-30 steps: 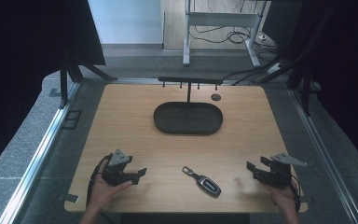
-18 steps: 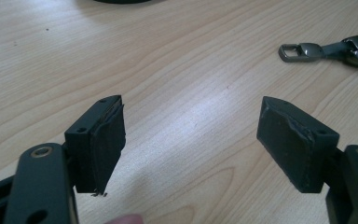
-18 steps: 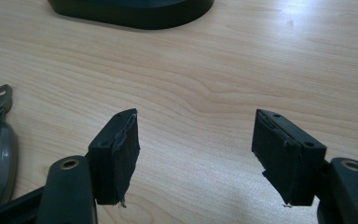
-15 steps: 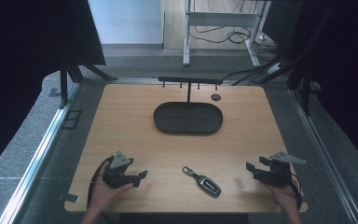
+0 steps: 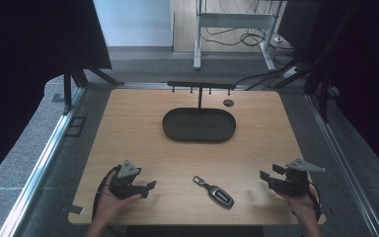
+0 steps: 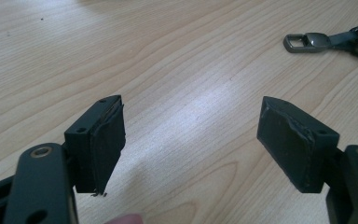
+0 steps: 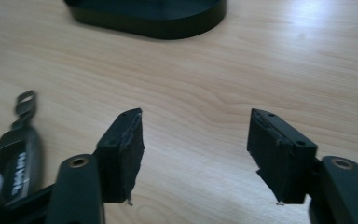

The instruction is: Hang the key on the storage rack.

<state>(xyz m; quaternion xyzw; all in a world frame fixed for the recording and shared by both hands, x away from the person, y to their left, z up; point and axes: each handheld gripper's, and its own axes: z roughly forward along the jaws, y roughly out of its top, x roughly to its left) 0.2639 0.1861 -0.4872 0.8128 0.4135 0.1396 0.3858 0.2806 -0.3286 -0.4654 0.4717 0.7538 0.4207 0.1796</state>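
Black key fob (image 5: 216,191), between both grippers

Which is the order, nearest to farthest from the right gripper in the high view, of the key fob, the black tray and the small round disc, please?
From the right gripper:
1. Key fob, just to its left near the front edge.
2. Black tray, mid-table, farther back and left.
3. Small round disc, beyond the tray near the back edge.
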